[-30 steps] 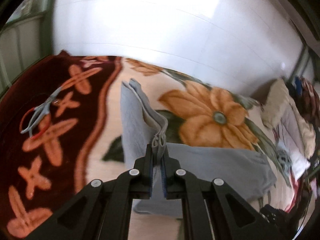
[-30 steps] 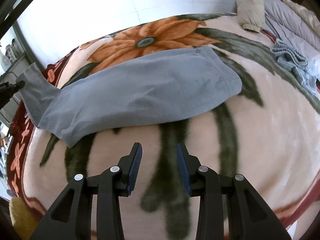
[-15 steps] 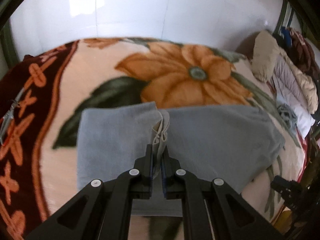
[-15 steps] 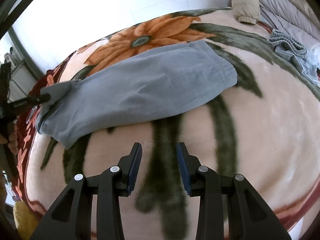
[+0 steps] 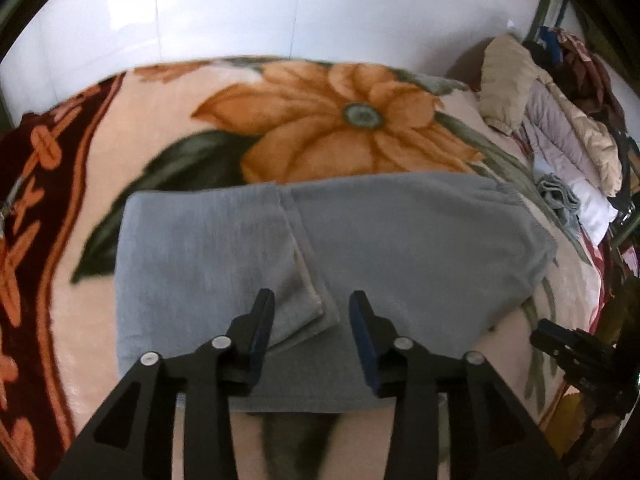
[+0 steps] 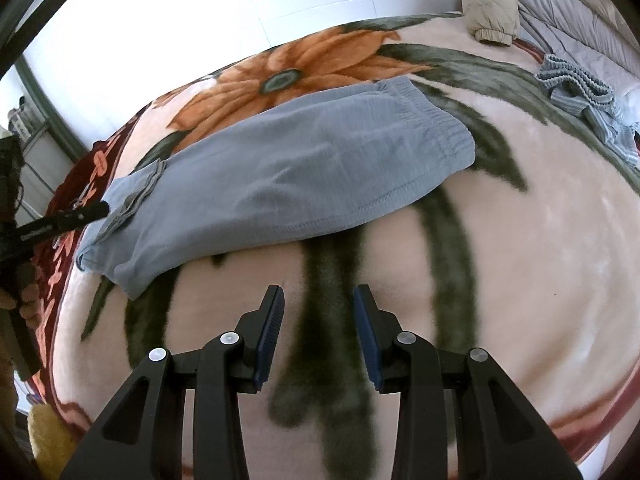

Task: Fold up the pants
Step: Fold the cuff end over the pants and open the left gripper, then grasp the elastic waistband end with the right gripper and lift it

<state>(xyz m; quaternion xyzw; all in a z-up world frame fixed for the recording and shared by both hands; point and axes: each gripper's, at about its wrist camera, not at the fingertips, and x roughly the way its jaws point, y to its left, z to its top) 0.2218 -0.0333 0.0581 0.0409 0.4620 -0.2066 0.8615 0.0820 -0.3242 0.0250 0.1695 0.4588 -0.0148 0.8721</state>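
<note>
Left tongs [image 5: 312, 320] agape over pants [image 5: 400, 240]

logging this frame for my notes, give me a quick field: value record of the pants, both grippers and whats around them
pants: grey pants, leg end folded over the middle, lying flat on the flower blanket
cuffs: hems lie just ahead of the left gripper
left gripper: left gripper open, holding nothing, over the fold
right gripper: right gripper open, over bare blanket, apart from the pants
waistband: elastic end points toward the pillows
nearby: striped grey garment, beige pillow
</note>
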